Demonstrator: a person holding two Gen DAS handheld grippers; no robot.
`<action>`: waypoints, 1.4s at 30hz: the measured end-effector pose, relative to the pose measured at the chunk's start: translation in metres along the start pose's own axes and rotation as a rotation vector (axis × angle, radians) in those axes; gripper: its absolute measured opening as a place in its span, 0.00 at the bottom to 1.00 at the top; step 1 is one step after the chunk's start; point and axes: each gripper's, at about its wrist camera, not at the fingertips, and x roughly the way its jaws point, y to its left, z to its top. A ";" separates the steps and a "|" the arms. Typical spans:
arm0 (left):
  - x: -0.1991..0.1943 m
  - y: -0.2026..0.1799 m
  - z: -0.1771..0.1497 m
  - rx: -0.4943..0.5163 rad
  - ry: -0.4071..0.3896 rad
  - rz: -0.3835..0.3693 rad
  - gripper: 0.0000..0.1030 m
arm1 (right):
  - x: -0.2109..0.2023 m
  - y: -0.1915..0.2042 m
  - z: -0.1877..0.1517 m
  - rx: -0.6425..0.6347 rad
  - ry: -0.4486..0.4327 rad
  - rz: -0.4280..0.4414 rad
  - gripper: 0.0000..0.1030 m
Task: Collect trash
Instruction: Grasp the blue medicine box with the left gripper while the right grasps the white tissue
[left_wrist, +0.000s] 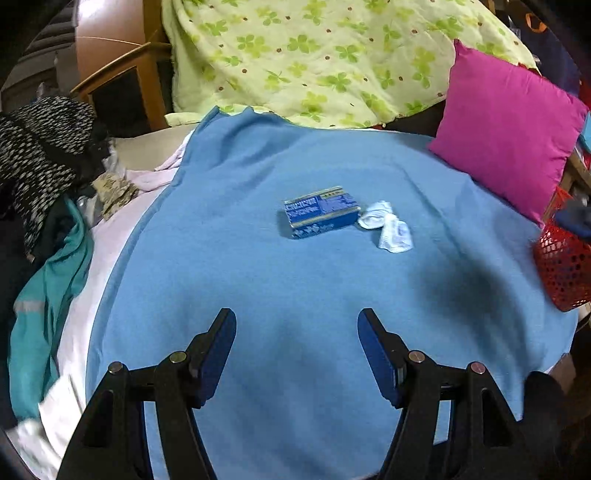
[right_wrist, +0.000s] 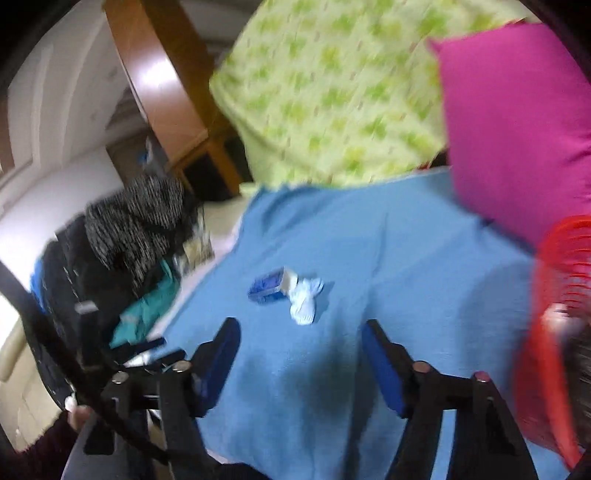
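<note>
Ahead of left hand-held gripper (left_wrist: 297, 326): blue box (left_wrist: 322, 210).

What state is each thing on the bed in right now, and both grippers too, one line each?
left gripper: open, empty, above the blanket
right gripper: open, empty
blue box: lying flat on the blue blanket, closed as far as shows
white tissue: crumpled, touching the box's right end
pink pillow: propped at the blanket's far right
red mesh basket: at the right edge, contents unclear
</note>
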 end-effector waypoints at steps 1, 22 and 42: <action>0.007 0.005 0.006 0.012 -0.002 -0.009 0.67 | 0.018 0.002 0.001 -0.003 0.024 0.001 0.63; 0.154 -0.001 0.126 0.420 0.048 -0.397 0.70 | 0.215 -0.031 0.010 0.122 0.242 -0.031 0.25; 0.163 -0.008 0.107 0.575 0.078 -0.315 0.73 | 0.132 -0.051 -0.035 0.187 0.219 -0.020 0.25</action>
